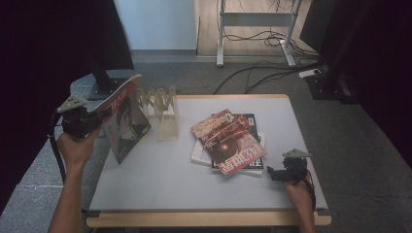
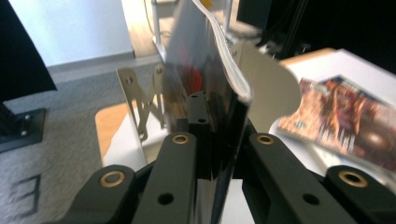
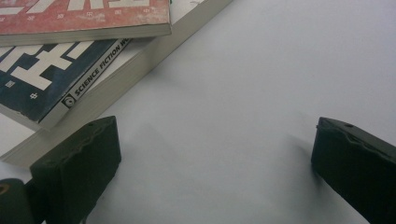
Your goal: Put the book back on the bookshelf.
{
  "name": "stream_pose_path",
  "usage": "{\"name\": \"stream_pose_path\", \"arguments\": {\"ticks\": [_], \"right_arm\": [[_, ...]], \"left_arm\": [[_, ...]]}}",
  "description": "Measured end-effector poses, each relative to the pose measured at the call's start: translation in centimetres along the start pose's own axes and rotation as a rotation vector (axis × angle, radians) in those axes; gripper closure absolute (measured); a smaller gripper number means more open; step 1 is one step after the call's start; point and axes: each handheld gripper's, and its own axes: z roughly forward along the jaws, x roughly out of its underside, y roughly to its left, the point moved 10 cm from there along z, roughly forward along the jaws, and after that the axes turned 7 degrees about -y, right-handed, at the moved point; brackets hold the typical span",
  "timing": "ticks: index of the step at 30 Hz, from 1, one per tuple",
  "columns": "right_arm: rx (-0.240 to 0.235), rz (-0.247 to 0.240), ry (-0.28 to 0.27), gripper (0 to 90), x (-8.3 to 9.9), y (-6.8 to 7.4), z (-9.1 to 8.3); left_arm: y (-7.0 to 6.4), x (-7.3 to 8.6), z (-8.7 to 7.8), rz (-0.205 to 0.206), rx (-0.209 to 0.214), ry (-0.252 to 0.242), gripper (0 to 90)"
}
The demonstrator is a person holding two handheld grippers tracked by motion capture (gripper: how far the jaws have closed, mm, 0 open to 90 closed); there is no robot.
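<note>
My left gripper [image 1: 98,124] is shut on a magazine [image 1: 124,118] with a face on its cover. It holds the magazine upright and tilted over the table's left edge. In the left gripper view the magazine [image 2: 223,70] stands edge-on between the jaws of that gripper [image 2: 219,149]. A stack of books [image 1: 228,141] lies flat at the table's middle right, with a red magazine [image 3: 84,18] on top and a blue book [image 3: 44,77] under it. My right gripper [image 1: 273,173] rests open on the table just right of the stack, and nothing sits between the jaws of that gripper [image 3: 215,168].
A slotted metal book rack [image 1: 163,110] stands at the table's back left, just right of the held magazine; the same rack [image 2: 140,100] appears behind the left jaws. The grey tabletop [image 1: 160,179] has free room in front. Cables and desk legs lie on the floor beyond.
</note>
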Motion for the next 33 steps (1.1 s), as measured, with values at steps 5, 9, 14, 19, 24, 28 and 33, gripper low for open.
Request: {"name": "stream_pose_path", "arguments": {"ticks": [5,9,14,19,24,28,33], "right_arm": [[0.000,0.000,0.000,1.1,0.0,0.0,0.0],[0.000,0.002,0.001,1.1,0.0,0.0,0.0],[0.000,0.002,0.001,1.1,0.0,0.0,0.0],[-0.001,0.004,0.002,1.1,0.0,0.0,0.0],[-0.002,0.005,0.001,1.2,0.0,0.0,0.0],[-0.003,0.005,0.002,1.2,0.0,0.0,0.0],[-0.003,0.004,0.001,1.4,0.0,0.0,0.0]], "left_arm": [[0.4,0.8,0.2,-0.008,-0.011,0.026,85.1],[0.5,0.3,-0.1,-0.024,-0.014,0.008,86.7],[0.6,-0.6,-0.1,-0.054,-0.019,-0.045,87.1],[1.2,-1.2,0.6,-0.099,-0.031,-0.089,87.2],[1.3,-1.9,1.2,-0.101,-0.055,-0.121,87.3],[1.4,-2.5,1.5,-0.109,-0.057,-0.156,87.2],[1.4,-2.1,2.5,-0.111,-0.065,-0.174,87.2]]}}
